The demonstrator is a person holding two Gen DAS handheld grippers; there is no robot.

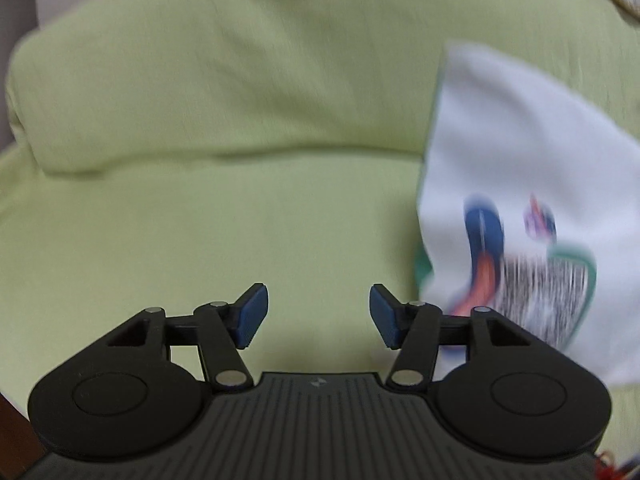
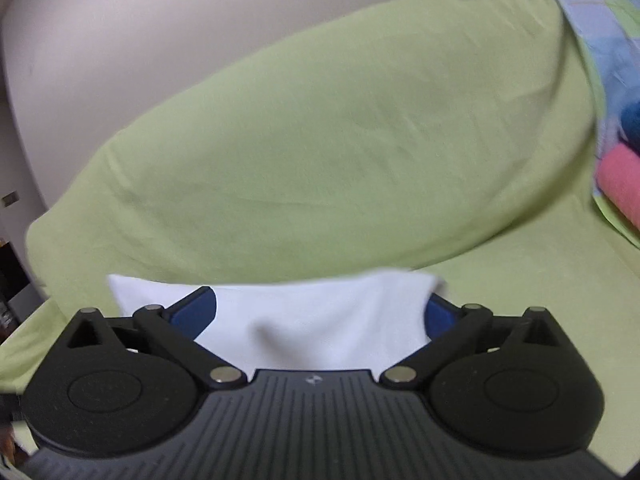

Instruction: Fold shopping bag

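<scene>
The shopping bag (image 1: 520, 152) is white cloth with a blue, orange and green print; in the left wrist view it is blurred and sits to the right of my fingers. My left gripper (image 1: 318, 316) stands open over the green cover with nothing between its blue pads (image 1: 252, 314). In the right wrist view a plain white part of the bag (image 2: 280, 304) lies bunched between the jaws of my right gripper (image 2: 318, 314). Those jaws are spread wide and open, and the cloth hangs over part of the right pad (image 2: 440, 316) without being pinched.
A light green sheet (image 2: 340, 140) covers the seat and a big cushion behind it. At the right edge lie a pastel patterned cloth (image 2: 600, 32) with a pink roll (image 2: 620, 188) and a blue roll (image 2: 632, 120). A pale wall (image 2: 100, 40) is at the left.
</scene>
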